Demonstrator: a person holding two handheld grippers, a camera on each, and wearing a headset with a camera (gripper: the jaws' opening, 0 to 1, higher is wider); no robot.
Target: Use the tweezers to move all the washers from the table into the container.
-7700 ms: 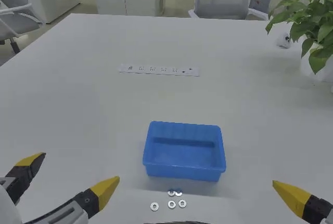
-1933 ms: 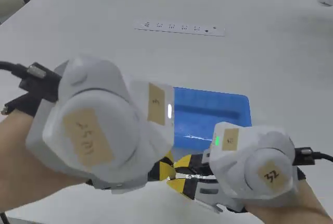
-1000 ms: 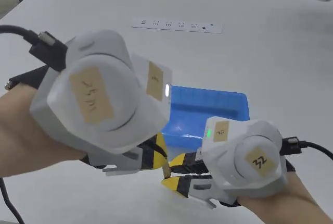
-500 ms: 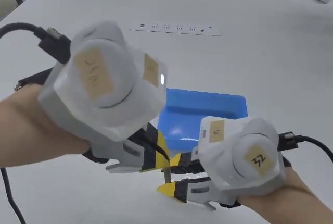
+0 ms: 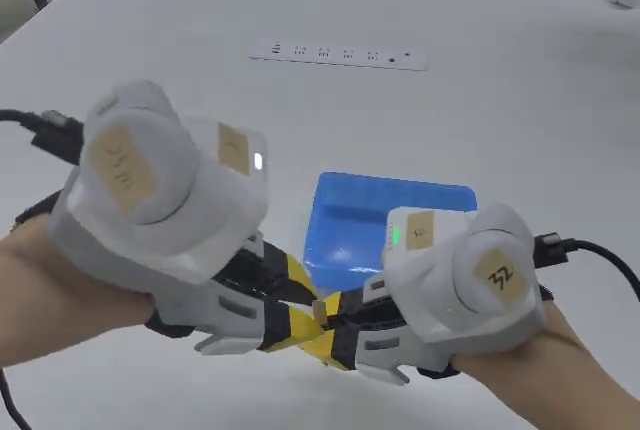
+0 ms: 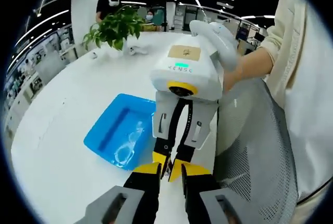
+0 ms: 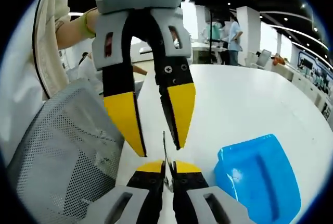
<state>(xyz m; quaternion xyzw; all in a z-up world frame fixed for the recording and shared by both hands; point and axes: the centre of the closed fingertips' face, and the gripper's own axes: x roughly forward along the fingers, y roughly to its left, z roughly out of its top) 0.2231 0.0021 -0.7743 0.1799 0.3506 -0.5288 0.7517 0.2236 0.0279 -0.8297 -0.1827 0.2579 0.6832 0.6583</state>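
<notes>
White table [image 5: 480, 100] across the whole head view. Grey mesh chair back [image 6: 260, 172] just off the table edge, behind the facing gripper in both gripper views. Cream sleeve [image 6: 307, 78] beside it.

Bulkiest body in the head view, lower left: the left gripper [image 7: 158, 148], pointed right and down. Opposite it, lower right, labelled "32" with a green light on: the right gripper [image 6: 169, 161]. Nose to nose, yellow tips meeting low in the middle of the head view.

Blue container [image 5: 420, 215]: open rectangular tray, flat on the table just beyond the meeting tips, near side covered by both gripper bodies. Glare on its floor; contents impossible to tell.

Small potted plant [image 6: 114, 26] at the far end of the table. White power strip [image 5: 340, 54] lying flat, well beyond the container.

Tweezers [image 7: 164, 153]: thin metal blade pinched in the right gripper, jaws closed tight on it, tip sticking out past the yellow pads. Tip reaching up into the gap of the left gripper, jaws there parted by a modest gap and straddling the blade. Contact with the blade impossible to tell.
</notes>
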